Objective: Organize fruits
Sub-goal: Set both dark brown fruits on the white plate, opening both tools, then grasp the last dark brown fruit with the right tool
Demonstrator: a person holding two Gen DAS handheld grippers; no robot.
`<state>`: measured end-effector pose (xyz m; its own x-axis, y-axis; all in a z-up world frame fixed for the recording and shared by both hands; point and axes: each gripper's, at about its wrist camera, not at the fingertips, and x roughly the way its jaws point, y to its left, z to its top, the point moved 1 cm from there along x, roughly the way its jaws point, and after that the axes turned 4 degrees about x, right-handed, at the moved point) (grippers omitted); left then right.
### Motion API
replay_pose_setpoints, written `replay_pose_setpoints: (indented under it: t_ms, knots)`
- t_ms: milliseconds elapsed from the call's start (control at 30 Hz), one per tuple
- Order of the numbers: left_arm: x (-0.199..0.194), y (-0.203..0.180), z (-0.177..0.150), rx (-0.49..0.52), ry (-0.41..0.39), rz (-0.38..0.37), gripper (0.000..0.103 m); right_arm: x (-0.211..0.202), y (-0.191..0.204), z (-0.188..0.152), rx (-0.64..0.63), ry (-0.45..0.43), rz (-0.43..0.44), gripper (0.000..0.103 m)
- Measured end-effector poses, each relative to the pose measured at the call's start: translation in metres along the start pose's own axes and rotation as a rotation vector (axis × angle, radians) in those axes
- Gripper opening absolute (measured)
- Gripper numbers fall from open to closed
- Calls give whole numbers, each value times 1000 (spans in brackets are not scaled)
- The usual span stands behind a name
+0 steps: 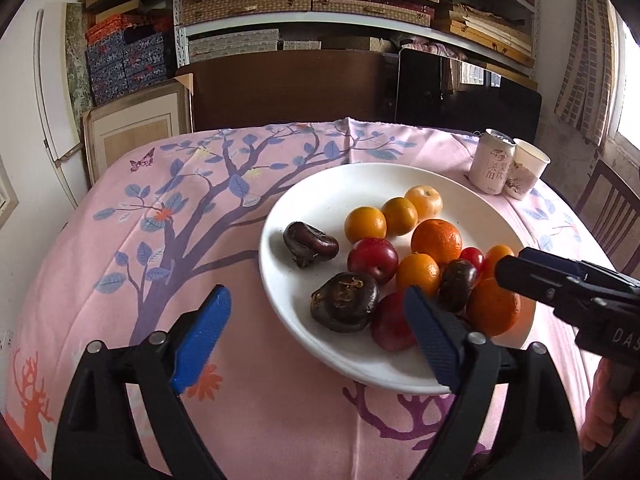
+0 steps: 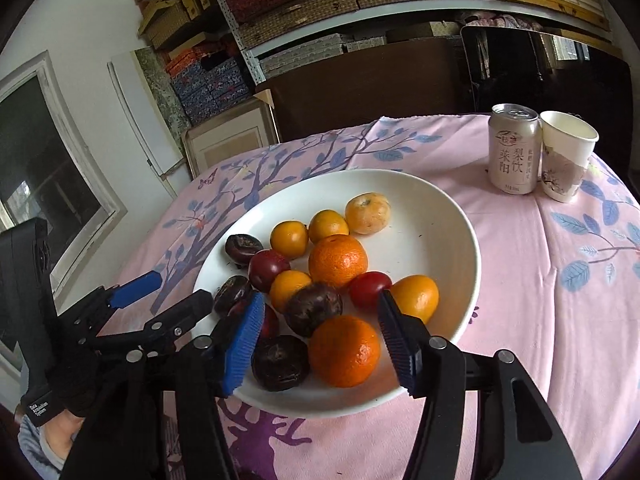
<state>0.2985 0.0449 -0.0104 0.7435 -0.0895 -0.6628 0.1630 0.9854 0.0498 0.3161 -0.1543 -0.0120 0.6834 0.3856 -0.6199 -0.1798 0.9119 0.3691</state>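
Plainly, both the left gripper [image 1: 316,336] and right gripper [image 2: 320,338] stand apart, empty, over the near rim of the wide white ceramic plate [image 2: 460,216]. Its round orange citrus fruit [image 2: 344,351] looks firm, light and rollable; pinch across its middle.

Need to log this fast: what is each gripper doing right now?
Left gripper: open, holding nothing.
Right gripper: open over the plate, holding nothing.

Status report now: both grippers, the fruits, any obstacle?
Left gripper open, empty. Right gripper open, empty. Fruits all in white bowl. No obstacle.
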Motion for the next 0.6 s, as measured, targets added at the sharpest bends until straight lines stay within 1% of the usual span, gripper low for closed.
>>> replay_pose_setpoints:
  t_ms: [67,100,133,167,300,367,433,533,600]
  knots:
    - [-8,1,-3,-5,-14,5,96,-10,-3,-1,10,-14,0,60]
    - [-13,2,-5,-6,-25,13,97,-16,-6,-3,20,-21,-1,63]
    - [-16,2,-9,-5,-31,20,98,-22,-8,-6,31,-29,-5,68]
    - [-19,1,-12,-4,-33,25,98,-28,-11,-9,42,-37,-12,69]
    - [-28,1,-31,-19,-21,21,98,-48,-16,-35,51,-31,-10,69]
    - [-33,0,-42,-21,-8,12,98,-56,-13,-53,29,-24,-20,70]
    - [-39,-1,-53,-12,2,21,98,-60,-8,-71,-15,-1,-36,76]
    - [-49,1,-71,-6,14,49,98,-64,6,-92,-90,27,-44,76]
    - [-56,4,-80,-20,17,61,98,-68,16,-102,-140,32,-41,77]
